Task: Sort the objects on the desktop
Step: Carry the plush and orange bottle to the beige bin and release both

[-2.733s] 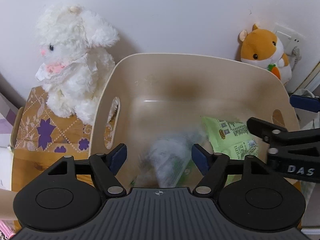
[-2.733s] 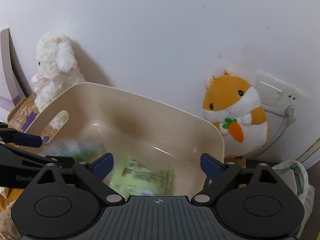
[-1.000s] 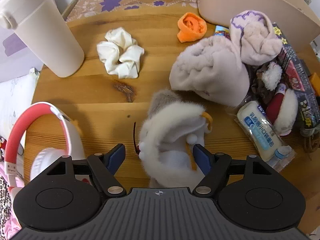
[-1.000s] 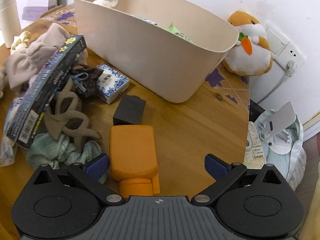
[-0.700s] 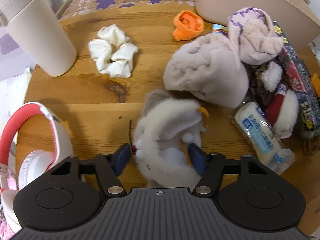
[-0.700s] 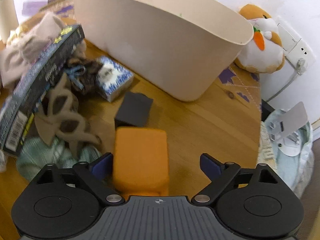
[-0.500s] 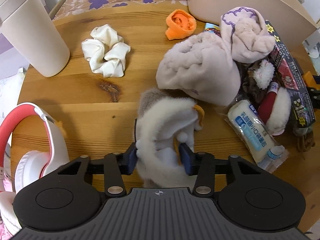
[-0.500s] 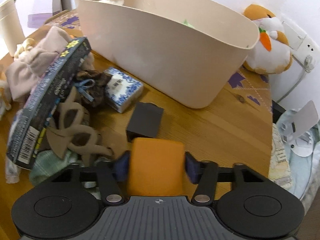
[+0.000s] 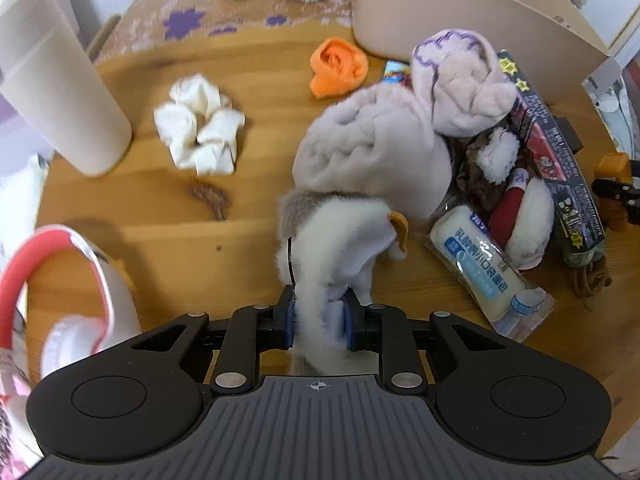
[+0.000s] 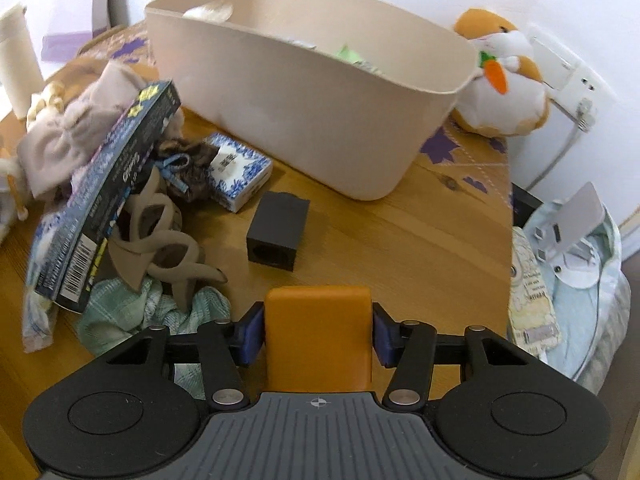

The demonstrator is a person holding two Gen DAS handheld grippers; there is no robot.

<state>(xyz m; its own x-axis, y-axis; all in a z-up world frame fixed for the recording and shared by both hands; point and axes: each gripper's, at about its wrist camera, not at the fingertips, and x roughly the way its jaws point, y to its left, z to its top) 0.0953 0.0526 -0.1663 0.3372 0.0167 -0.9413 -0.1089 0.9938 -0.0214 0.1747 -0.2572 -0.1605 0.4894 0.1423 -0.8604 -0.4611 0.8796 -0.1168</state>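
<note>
While my left gripper (image 9: 319, 317) has just closed, pinching the fluffy white toy (image 9: 336, 256), my right (image 10: 318, 334) clamps the smooth orange block (image 10: 318, 336).
Beige bin (image 10: 304, 96) at twelve o'clock; box (image 10: 108, 196) lettering unreadable.

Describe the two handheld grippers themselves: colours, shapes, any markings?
Both look alike: left gripper and right gripper have matte black linkage arms with silver pivot screws, blue finger pads, two round black discs, and a grey ribbed body bearing a small crosshair mark. No cables or sleeves show.
</note>
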